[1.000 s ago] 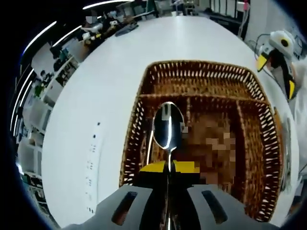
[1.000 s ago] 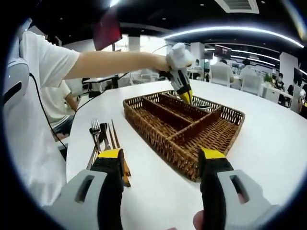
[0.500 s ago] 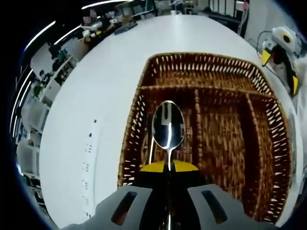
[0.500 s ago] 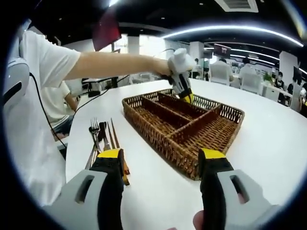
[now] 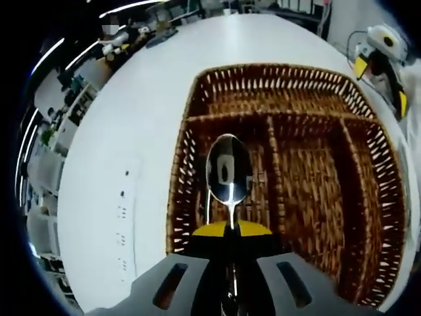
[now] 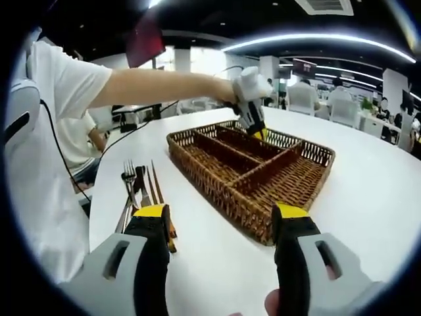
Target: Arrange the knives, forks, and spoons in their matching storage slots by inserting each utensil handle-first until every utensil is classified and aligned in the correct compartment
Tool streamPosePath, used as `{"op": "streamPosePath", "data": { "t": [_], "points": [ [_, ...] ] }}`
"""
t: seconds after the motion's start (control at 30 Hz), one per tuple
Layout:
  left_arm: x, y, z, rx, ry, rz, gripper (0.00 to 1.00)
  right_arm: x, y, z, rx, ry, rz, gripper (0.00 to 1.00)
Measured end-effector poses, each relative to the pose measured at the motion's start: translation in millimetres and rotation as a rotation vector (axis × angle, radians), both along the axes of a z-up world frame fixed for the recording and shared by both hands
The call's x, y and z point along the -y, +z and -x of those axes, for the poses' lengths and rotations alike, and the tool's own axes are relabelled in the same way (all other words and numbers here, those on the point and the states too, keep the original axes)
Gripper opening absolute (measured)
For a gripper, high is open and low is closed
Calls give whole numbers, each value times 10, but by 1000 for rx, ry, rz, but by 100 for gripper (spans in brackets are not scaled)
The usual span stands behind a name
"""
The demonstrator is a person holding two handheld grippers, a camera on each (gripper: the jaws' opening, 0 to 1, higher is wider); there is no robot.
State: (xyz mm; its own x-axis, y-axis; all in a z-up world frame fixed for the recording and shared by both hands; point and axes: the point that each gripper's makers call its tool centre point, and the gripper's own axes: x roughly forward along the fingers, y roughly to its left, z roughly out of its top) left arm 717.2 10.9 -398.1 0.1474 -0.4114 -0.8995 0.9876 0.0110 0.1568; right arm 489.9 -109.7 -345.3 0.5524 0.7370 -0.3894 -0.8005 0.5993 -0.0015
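Wicker tray (image 5: 368, 191) compartments look bare; left gripper (image 5: 230, 230) pinches a spoon (image 5: 228, 170) above one slot, right gripper (image 6: 220, 220) spread, forks and knives (image 6: 139, 184) unsorted on table (image 6: 368, 191).

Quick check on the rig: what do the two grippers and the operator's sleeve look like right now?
The right gripper has two grey moulded jaws with slotted openings, each tipped in a yellow band over black pads. The left gripper has the same grey jaws and yellow-and-black tips; seen from the right gripper view it has a white body. The person wears a white short sleeve, and a black cable hangs nearby.
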Motion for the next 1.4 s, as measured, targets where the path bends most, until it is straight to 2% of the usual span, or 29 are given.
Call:
{"op": "streamPosePath", "data": {
  "t": [0.3, 0.43, 0.83, 1.13, 1.4],
  "points": [
    [-1, -7, 54, 6, -31, -33, 2, 15, -12, 17, -3, -4, 2, 65],
    [-18, -9, 74, -14, 1, -37, 2, 20, 1, 23, -1, -5, 0, 65],
    [-37, -20, 131, -4, -19, -53, 2, 20, 22, 43, 4, -5, -1, 65],
    [-48, -18, 91, -5, -2, -59, 3, 22, 54, 59, 10, -2, -3, 65],
    [-53, -5, 30, 6, 45, -51, 6, 26, 66, 62, 12, -2, -4, 65]
  ]
}}
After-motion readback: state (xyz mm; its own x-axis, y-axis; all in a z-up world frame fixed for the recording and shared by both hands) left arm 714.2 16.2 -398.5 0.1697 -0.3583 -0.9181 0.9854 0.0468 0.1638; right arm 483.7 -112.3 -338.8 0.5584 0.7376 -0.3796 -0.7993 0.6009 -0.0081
